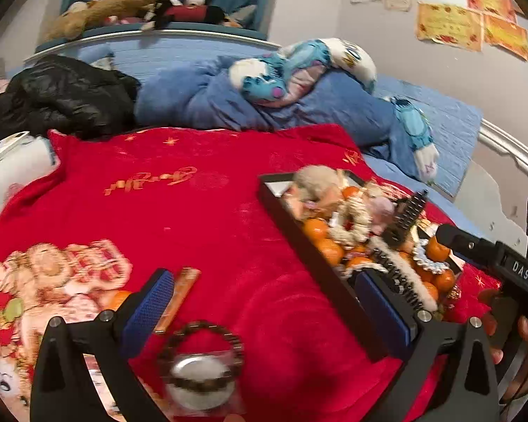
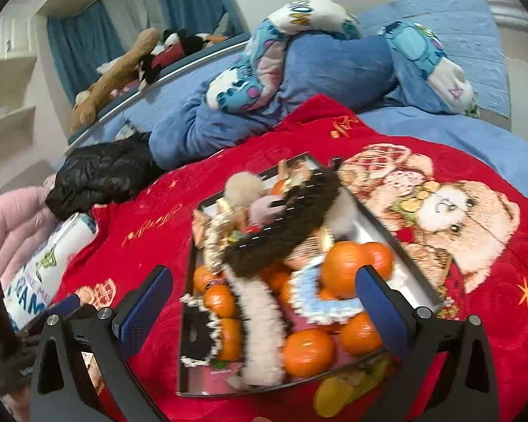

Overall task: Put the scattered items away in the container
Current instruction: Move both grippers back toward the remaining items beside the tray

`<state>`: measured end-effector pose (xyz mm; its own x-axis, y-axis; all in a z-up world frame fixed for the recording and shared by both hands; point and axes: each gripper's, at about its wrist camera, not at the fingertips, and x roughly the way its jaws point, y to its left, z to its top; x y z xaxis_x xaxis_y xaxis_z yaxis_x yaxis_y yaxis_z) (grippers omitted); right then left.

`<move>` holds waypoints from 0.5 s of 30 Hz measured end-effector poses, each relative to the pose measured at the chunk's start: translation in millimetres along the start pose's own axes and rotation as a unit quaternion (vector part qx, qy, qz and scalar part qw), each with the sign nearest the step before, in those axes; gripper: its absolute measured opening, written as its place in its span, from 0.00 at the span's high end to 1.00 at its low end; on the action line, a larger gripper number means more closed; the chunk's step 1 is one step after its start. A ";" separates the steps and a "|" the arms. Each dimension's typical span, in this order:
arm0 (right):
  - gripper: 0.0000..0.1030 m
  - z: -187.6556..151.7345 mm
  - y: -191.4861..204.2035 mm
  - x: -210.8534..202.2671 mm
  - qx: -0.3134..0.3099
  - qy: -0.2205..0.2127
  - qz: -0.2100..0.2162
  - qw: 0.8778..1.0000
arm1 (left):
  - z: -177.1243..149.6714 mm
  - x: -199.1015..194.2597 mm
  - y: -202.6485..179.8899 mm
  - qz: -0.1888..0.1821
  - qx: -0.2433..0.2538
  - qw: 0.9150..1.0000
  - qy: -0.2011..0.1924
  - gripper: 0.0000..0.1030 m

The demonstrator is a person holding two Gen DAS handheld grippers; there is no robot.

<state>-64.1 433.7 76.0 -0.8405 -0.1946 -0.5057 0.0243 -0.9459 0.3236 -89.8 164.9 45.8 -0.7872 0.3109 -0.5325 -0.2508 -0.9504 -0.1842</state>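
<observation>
I have both pairs of fingers spread wide and nothing is between them that they press on. The left gripper hangs over the red plush blanket with a bear print, and just under its fingers, nearer to the left one, lies a dark beaded bracelet around a small round silver-white tin. A thin orange stick-shaped packet lies just beside the left finger, with what looks like a small orange fruit behind that finger. I judge that these few items are what remains to collect, so I keep the left fingers apart above them, ready to take one.

The shallow black rectangular tray is to the right of the left fingers; its near corner sits behind the right finger. In the right wrist view the right gripper hovers over this same tray, which is already heaped: many orange mandarins, a dark brown furry hair clip, a long cream fluffy band and a pale blue frilled scrunchie lie between the two fingers. The right fingers are open because, I think, they have nothing to carry at this moment. A yellow-green soft object lies just outside the near rim of the tray, below the right finger; what it is I cannot tell, because the picture is blurred there.
</observation>
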 end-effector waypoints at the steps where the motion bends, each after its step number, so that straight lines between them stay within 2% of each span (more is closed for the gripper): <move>1: 0.00 -1.1 5.8 1.5 -0.004 0.001 0.004 1.000 | -0.5 -3.0 5.7 0.003 -0.001 1.000 0.001 0.00; 15: 0.00 -22.5 104.9 37.4 -0.021 0.028 0.077 0.996 | -35.3 -53.4 109.3 0.100 -0.003 0.995 0.022 0.00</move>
<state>-80.9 321.4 73.1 -0.7938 -0.3505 -0.4970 0.1736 -0.9138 0.3672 -55.4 44.8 24.9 -0.7959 0.1160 -0.5942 -0.0886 -0.9932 -0.0752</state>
